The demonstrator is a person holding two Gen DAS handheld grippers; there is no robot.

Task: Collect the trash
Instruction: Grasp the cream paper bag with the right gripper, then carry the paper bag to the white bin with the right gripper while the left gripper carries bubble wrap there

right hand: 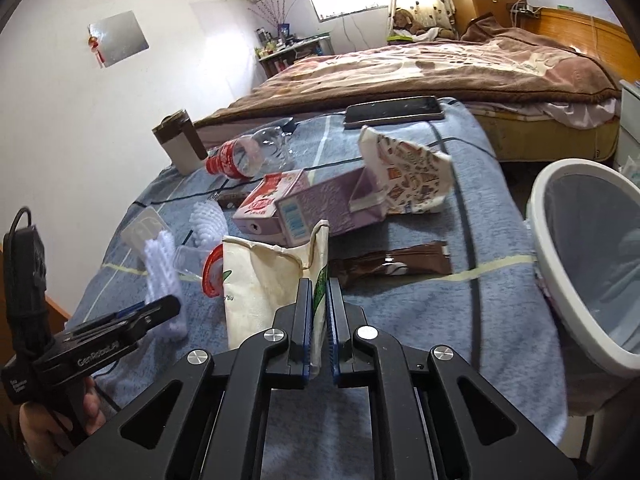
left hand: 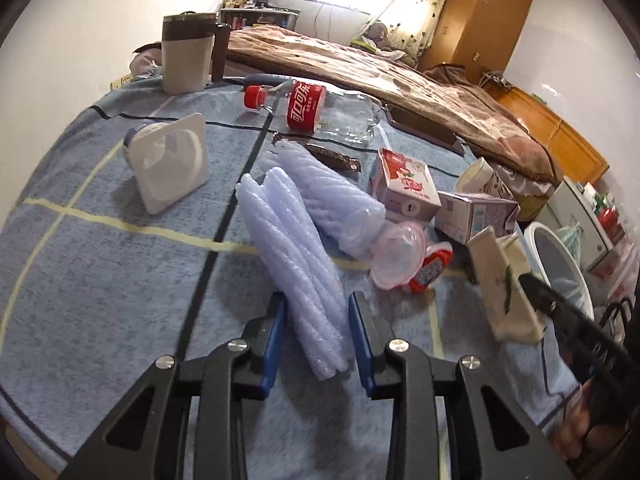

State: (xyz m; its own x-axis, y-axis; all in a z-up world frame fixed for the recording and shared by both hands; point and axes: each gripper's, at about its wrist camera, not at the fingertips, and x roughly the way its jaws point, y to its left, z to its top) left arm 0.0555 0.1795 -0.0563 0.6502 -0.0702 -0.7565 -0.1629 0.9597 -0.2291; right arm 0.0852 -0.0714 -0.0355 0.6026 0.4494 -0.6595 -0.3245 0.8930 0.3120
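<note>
My left gripper [left hand: 317, 328] is open, its blue pads on either side of the near end of a pale blue foam net [left hand: 298, 256] lying on the blue cloth. My right gripper [right hand: 319, 312] is shut on a cream paper carton [right hand: 272, 280], also seen at the right of the left wrist view [left hand: 508, 288]. A white trash bin [right hand: 560, 240] stands off the table's right edge. Other trash lies around: a Coca-Cola bottle [left hand: 312, 108], pink milk cartons [left hand: 404, 184], a brown wrapper [right hand: 388, 266], a clear cup with red lid [left hand: 404, 260].
A grey mug [left hand: 186, 56] stands at the far left corner and a white square container [left hand: 172, 164] lies on its side. A phone [right hand: 394, 114] lies at the table's far edge. A patterned carton [right hand: 408, 176] lies behind the milk cartons. A bed lies beyond the table.
</note>
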